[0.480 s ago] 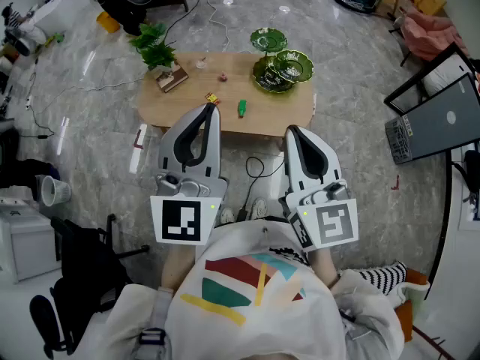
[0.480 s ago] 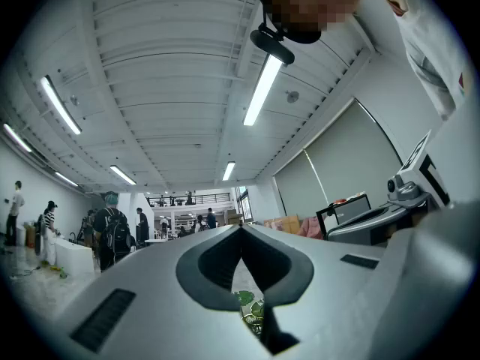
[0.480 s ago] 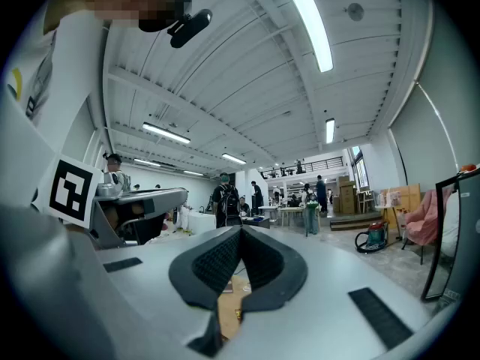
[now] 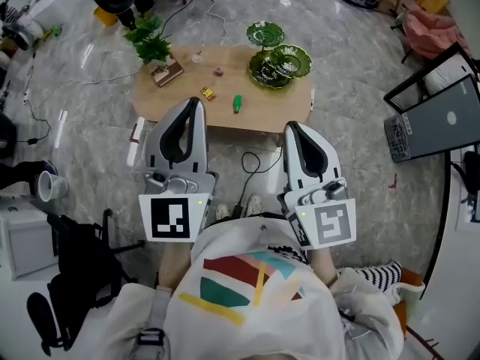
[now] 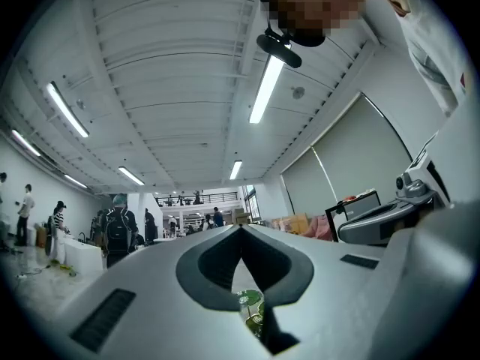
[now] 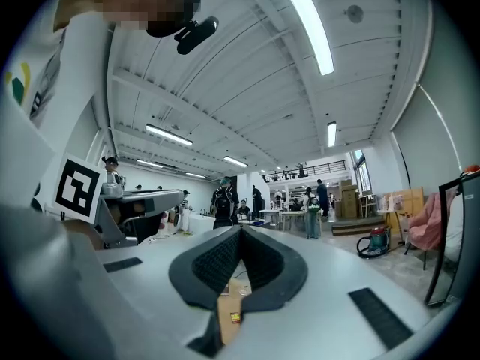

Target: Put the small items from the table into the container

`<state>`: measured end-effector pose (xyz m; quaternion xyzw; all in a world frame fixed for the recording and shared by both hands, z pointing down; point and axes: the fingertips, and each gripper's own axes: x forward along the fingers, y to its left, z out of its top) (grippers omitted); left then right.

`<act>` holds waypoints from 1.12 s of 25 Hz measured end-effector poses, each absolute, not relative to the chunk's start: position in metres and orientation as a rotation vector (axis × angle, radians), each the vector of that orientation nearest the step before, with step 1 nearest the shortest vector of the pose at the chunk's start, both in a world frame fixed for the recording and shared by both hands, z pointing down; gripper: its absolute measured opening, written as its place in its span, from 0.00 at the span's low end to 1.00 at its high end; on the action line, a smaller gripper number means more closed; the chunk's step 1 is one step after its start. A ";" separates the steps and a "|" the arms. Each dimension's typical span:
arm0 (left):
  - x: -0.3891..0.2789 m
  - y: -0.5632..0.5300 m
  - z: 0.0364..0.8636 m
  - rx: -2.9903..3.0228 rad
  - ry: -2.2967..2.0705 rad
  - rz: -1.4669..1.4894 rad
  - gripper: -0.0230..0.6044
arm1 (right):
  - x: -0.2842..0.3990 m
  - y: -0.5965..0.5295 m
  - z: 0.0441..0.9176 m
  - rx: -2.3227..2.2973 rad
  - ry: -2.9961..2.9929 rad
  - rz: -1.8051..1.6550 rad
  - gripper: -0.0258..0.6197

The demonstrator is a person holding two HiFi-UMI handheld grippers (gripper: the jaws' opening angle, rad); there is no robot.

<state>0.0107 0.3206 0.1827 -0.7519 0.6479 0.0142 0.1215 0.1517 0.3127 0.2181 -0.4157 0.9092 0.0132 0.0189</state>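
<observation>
One leafy plant (image 4: pixel 150 42), one book (image 4: pixel 166 73), green dishes (image 4: pixel 281 64) along the table (image 4: pixel 277 105).

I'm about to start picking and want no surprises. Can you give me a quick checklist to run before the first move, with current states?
1. Left tongs empty: ok, shut with nothing between them.
2. Right tongs empty: ok, shut with nothing held.
3. Tongs opened for a grasp: not ok, both are shut.
4. Yellow item and green item lying free on the table: ok.
5. Green dish stand upright at the table's right end: ok.
6. Free room in it: cannot tell.
</observation>
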 end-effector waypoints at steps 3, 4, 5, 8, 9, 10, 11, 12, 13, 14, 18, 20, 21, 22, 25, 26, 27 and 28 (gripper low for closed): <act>0.012 0.317 0.189 -2.191 1.915 0.033 0.05 | 0.158 0.308 0.223 -1.268 2.835 0.028 0.06; 0.013 0.315 0.191 -2.188 1.921 0.029 0.05 | 0.160 0.306 0.225 -1.261 2.836 0.022 0.06; 0.014 0.314 0.192 -2.181 1.927 0.026 0.05 | 0.162 0.304 0.227 -1.252 2.837 0.013 0.06; 0.018 0.311 0.194 -2.150 1.947 0.034 0.05 | 0.166 0.302 0.234 -1.209 2.858 -0.007 0.06; 0.019 0.310 0.194 -2.139 1.952 0.040 0.05 | 0.166 0.301 0.236 -1.195 2.867 -0.008 0.06; 0.021 0.308 0.194 -2.131 1.955 0.041 0.05 | 0.167 0.300 0.239 -1.186 2.873 -0.010 0.06; 0.022 0.306 0.196 -2.129 1.956 0.033 0.05 | 0.166 0.298 0.241 -1.180 2.876 -0.016 0.06; 0.022 0.304 0.199 -2.129 1.956 0.019 0.05 | 0.165 0.296 0.242 -1.176 2.878 -0.023 0.06; 0.021 0.300 0.201 -2.127 1.956 0.002 0.05 | 0.164 0.295 0.242 -1.171 2.879 -0.027 0.06; 0.018 0.296 0.203 -2.120 1.957 -0.013 0.05 | 0.162 0.292 0.242 -1.163 2.881 -0.026 0.06; -0.004 0.270 0.211 -2.109 1.981 -0.013 0.05 | 0.154 0.272 0.246 -1.158 2.905 -0.003 0.06; -0.016 0.251 0.216 -2.126 1.989 0.000 0.05 | 0.149 0.254 0.249 -1.179 2.916 -0.005 0.06; -0.020 0.241 0.219 -2.134 1.991 -0.004 0.05 | 0.146 0.245 0.250 -1.188 2.921 -0.007 0.06; -0.026 0.231 0.222 -2.139 1.992 -0.009 0.05 | 0.142 0.236 0.251 -1.194 2.925 -0.009 0.06; -0.053 0.199 0.228 -2.147 2.005 0.002 0.05 | 0.118 0.202 0.251 -1.200 2.938 -0.009 0.06; -0.065 0.185 0.229 -2.150 2.008 0.006 0.05 | 0.106 0.187 0.252 -1.201 2.943 -0.015 0.06; -0.078 0.170 0.231 -2.151 2.007 0.007 0.05 | 0.093 0.173 0.254 -1.201 2.949 -0.026 0.06; -0.091 0.156 0.231 -2.147 2.003 0.009 0.05 | 0.080 0.159 0.256 -1.201 2.955 -0.040 0.06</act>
